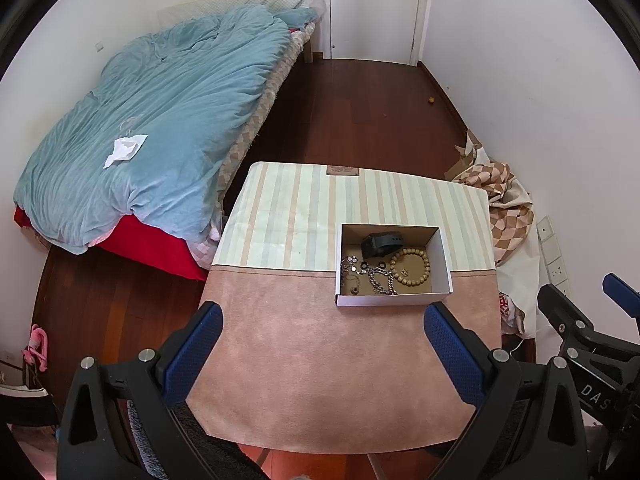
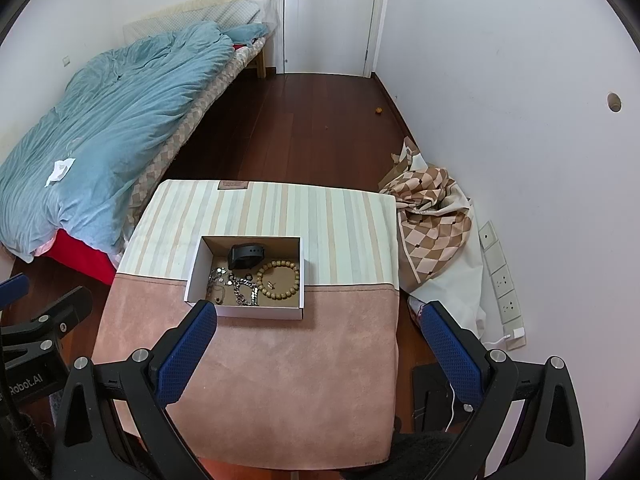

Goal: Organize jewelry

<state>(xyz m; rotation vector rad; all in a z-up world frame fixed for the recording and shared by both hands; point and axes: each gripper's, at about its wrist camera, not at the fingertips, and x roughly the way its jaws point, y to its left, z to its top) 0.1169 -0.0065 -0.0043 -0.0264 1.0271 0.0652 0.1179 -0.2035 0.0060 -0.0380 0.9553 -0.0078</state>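
A shallow white cardboard box (image 1: pixel 384 300) (image 2: pixel 256 313) sits on a small table with a pink and striped cloth (image 1: pixel 320 360) (image 2: pixel 280 360). Inside lie a black watch (image 1: pixel 380 242) (image 2: pixel 245 255), a wooden bead bracelet (image 1: pixel 410 266) (image 2: pixel 279 279) and silver chains (image 1: pixel 376 278) (image 2: pixel 240 290). My left gripper (image 1: pixel 324 312) is open and empty, held above the near part of the table, short of the box. My right gripper (image 2: pixel 318 312) is open and empty, its left finger (image 2: pixel 188 356) near the box's front corner.
A bed with a blue duvet (image 1: pixel 160 120) (image 2: pixel 100 128) stands to the left. Checked fabric (image 1: pixel 500 196) (image 2: pixel 432 216) is piled against the right wall. A white door (image 1: pixel 376 8) (image 2: pixel 328 16) is at the far end of the dark wood floor (image 1: pixel 360 112).
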